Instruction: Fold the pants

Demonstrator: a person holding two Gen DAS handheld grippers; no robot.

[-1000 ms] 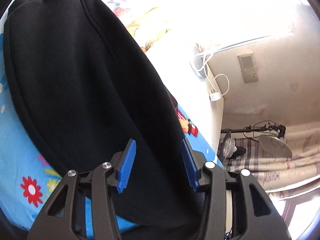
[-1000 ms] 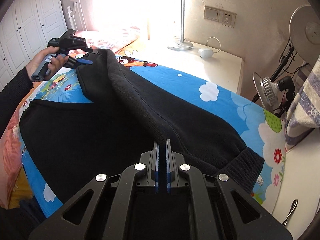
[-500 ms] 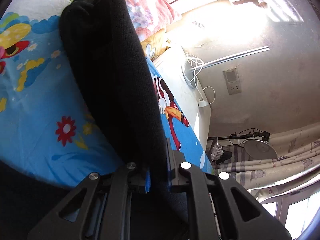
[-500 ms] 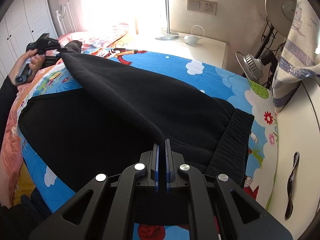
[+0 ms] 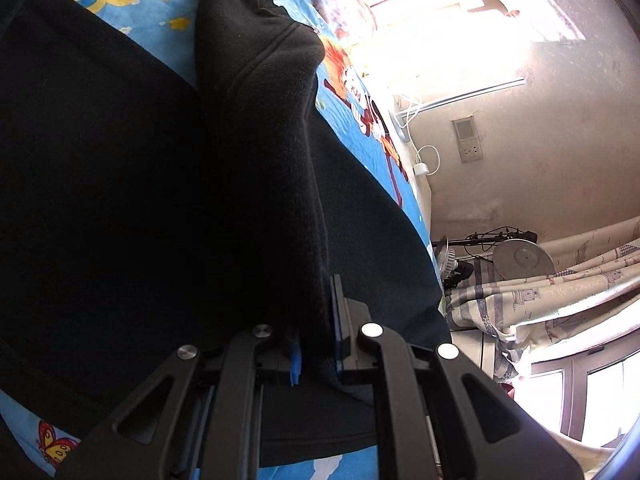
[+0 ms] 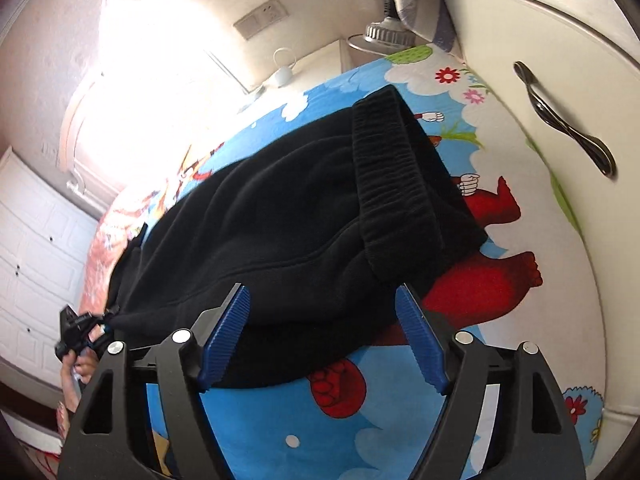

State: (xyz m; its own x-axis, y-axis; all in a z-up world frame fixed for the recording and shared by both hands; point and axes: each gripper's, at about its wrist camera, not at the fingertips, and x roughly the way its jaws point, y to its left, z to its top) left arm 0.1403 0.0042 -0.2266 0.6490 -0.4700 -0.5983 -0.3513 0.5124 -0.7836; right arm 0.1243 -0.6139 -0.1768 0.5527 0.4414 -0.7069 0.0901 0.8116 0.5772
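Note:
Black fleece pants (image 6: 280,216) lie folded lengthwise on a bed with a blue cartoon sheet (image 6: 320,432), their ribbed waistband (image 6: 396,184) at the near right. My right gripper (image 6: 324,336) hovers over the pants' near edge with its blue jaws opening wide, no cloth pinched between them. In the left wrist view my left gripper (image 5: 316,344) is shut on a raised ridge of the black pants (image 5: 256,152), which runs away from the jaws over the lower layer. That left gripper (image 6: 86,330) also shows at the far left of the right wrist view, in a person's hand (image 6: 80,364).
A white cabinet door with a metal handle (image 6: 568,120) borders the bed on the right. A bedside table with a lamp base and cable (image 5: 416,148), a wall socket (image 5: 468,140), a studio light (image 5: 520,256) and curtains stand beyond the bed. White wardrobe doors (image 6: 32,264) stand at left.
My left gripper closed on the pants' fabric and carried it across over the other layer. My right gripper let go of the cloth, opened wide and rolled sharply.

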